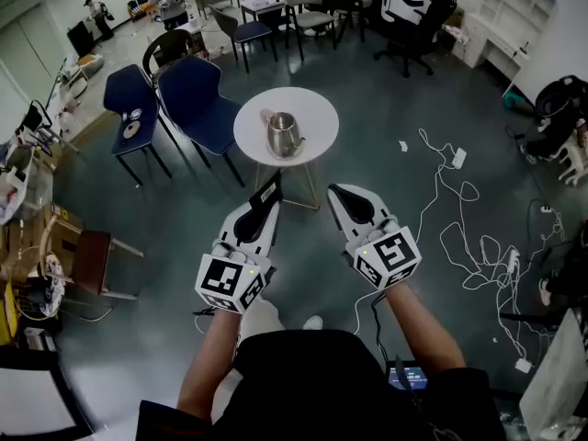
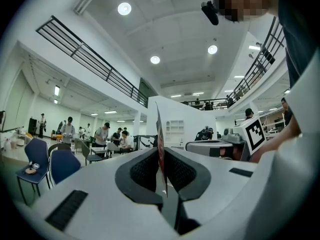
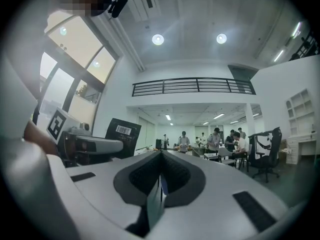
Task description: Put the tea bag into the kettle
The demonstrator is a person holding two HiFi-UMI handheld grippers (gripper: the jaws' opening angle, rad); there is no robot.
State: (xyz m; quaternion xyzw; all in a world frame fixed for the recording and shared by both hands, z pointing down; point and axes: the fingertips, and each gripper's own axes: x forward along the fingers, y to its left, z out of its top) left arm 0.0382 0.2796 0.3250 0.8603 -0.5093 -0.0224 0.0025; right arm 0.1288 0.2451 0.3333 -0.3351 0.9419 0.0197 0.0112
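The left gripper view is showing what the head view barely resolves: the left gripper [image 2: 162, 172] is clamping a thin tea bag sachet [image 2: 159, 134], edge-on and upright, between its jaws. The right gripper view is showing the right gripper [image 3: 161, 177] with its jaws pressed together. In the head view, the metal kettle [image 1: 283, 134] is standing on the round white table [image 1: 317, 108], farther off and well apart from both grippers. Two blue chairs [image 1: 197, 99] are standing left of it, and white cables [image 1: 459, 237] are lying on the floor to the right.

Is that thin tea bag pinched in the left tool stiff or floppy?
Probably fairly stiff: the tea bag stands straight up from the left tool without drooping. Likely very light, since it looks paper-thin edge-on. It may bend if pushed sideways.
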